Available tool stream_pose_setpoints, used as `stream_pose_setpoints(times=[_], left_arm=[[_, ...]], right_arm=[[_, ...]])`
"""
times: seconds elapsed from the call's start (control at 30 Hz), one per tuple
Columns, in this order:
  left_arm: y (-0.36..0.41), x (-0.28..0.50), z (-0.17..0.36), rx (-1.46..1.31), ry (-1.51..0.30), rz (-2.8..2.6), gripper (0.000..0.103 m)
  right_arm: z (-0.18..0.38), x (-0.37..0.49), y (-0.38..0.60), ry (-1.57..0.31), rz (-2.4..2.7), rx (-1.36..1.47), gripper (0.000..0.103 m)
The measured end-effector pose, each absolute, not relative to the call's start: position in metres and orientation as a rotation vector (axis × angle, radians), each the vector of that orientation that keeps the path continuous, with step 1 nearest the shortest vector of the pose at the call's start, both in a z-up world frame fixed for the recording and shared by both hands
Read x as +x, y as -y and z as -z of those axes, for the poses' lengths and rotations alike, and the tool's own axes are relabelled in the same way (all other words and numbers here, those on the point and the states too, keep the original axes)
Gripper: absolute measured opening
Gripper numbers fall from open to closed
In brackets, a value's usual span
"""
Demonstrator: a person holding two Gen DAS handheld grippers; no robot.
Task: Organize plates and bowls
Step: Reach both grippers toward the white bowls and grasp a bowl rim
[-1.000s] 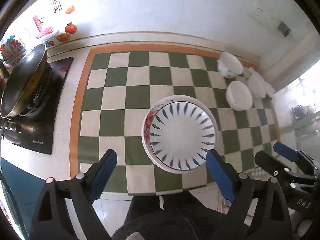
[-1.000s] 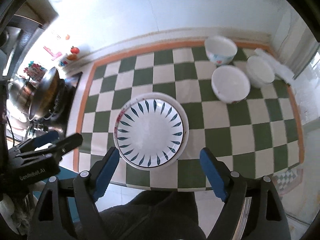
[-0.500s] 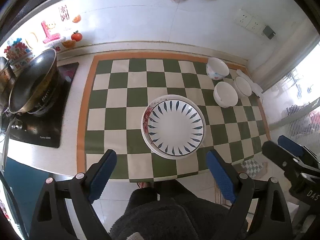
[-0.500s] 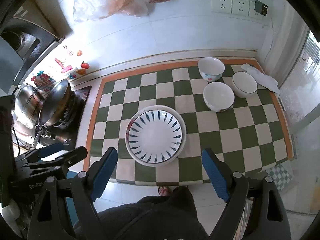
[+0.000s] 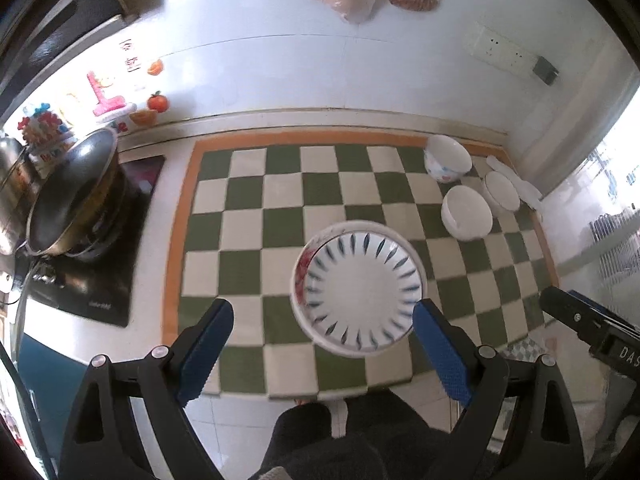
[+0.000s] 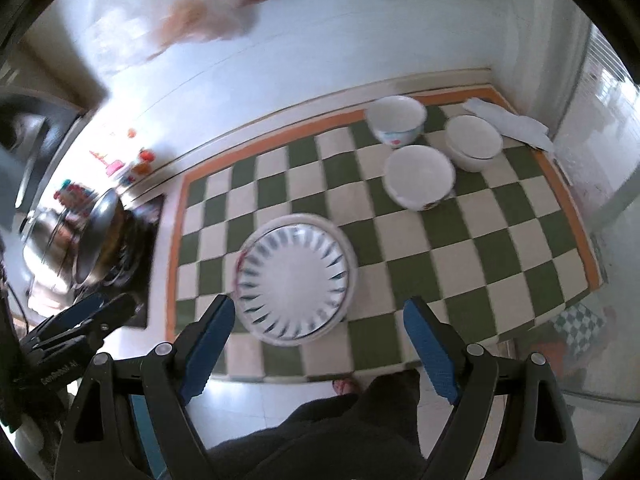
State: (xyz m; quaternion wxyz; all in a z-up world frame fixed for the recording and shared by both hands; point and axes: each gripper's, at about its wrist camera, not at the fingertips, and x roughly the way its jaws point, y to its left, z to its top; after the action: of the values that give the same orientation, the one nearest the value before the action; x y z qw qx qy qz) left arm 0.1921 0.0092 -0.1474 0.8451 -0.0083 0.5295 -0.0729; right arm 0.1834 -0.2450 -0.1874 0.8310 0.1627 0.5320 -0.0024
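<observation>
Plates are sitting stacked near the middle of the green-and-white checked table (image 5: 248, 216): a white plate with blue leaf marks (image 5: 360, 288) is lying on a larger white plate with a red-patterned rim (image 5: 303, 264), probably so flat pieces nest together. Three white ceramic bowls (image 6: 420, 178) are clustering at the far right corner, touching or just beside one another, likely grouped by kind. Both the left claw (image 5: 322, 344) and the right claw (image 6: 318, 340) are hanging wide open above the near edge, gripping nothing. A steel wok (image 5: 70, 196) is resting on the stove at left.
</observation>
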Motion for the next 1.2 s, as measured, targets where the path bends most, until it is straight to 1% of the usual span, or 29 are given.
stream_pose_setpoints(times=[0.13,0.3,0.5,0.6,0.7,0.73,0.77,0.8,0.83,0.87,0.9,0.97,1.0,1.03,1.07,1.1,1.13,1.2], left_arm=[[0.023,0.228,0.165,-0.018,-1.127,0.174,0.092],[0.078,0.277,0.192,0.009,-1.175,0.19,0.092],[0.147,0.345,0.25,0.033,-1.316,0.212,0.092],[0.172,0.371,0.28,0.009,-1.394,0.233,0.091],[0.193,0.39,0.307,-0.006,-1.467,0.244,0.084],[0.197,0.395,0.315,-0.019,-1.49,0.241,0.078],[0.2,0.399,0.321,-0.035,-1.511,0.244,0.075],[0.205,0.404,0.33,-0.056,-1.536,0.25,0.072],[0.209,0.407,0.334,-0.061,-1.549,0.247,0.064],[0.213,0.41,0.339,-0.06,-1.559,0.249,0.057],[0.22,0.413,0.344,-0.059,-1.57,0.259,0.052],[0.229,0.416,0.351,-0.048,-1.587,0.265,0.038],[0.232,0.417,0.354,-0.046,-1.593,0.268,0.036],[0.235,0.418,0.356,-0.045,-1.596,0.271,0.034],[0.237,0.418,0.357,-0.044,-1.598,0.274,0.031],[0.24,0.419,0.359,-0.042,-1.601,0.274,0.027],[0.242,0.419,0.361,-0.042,-1.606,0.277,0.023],[0.245,0.421,0.364,-0.051,-1.613,0.279,0.02]], right_arm=[[0.209,0.21,0.291,-1.127,0.058,0.373,0.089],[0.254,0.26,0.359,-1.162,0.125,0.393,0.088],[0.31,0.32,0.424,-1.246,0.128,0.467,0.083],[0.34,0.347,0.445,-1.302,0.104,0.482,0.078],[0.363,0.367,0.458,-1.348,0.076,0.486,0.072],[0.371,0.373,0.461,-1.361,0.063,0.488,0.069],[0.377,0.376,0.463,-1.368,0.057,0.491,0.067],[0.382,0.38,0.465,-1.377,0.051,0.489,0.062],[0.39,0.387,0.468,-1.389,0.039,0.49,0.058],[0.394,0.39,0.469,-1.395,0.028,0.494,0.055],[0.398,0.394,0.47,-1.403,0.019,0.5,0.05],[0.407,0.402,0.472,-1.415,-0.001,0.507,0.042],[0.409,0.405,0.472,-1.421,-0.01,0.505,0.034],[0.412,0.408,0.471,-1.431,-0.018,0.501,0.029],[0.415,0.411,0.47,-1.444,-0.03,0.498,0.027],[0.419,0.414,0.468,-1.457,-0.043,0.499,0.021],[0.421,0.416,0.467,-1.465,-0.052,0.499,0.017],[0.424,0.419,0.465,-1.475,-0.067,0.51,0.012]])
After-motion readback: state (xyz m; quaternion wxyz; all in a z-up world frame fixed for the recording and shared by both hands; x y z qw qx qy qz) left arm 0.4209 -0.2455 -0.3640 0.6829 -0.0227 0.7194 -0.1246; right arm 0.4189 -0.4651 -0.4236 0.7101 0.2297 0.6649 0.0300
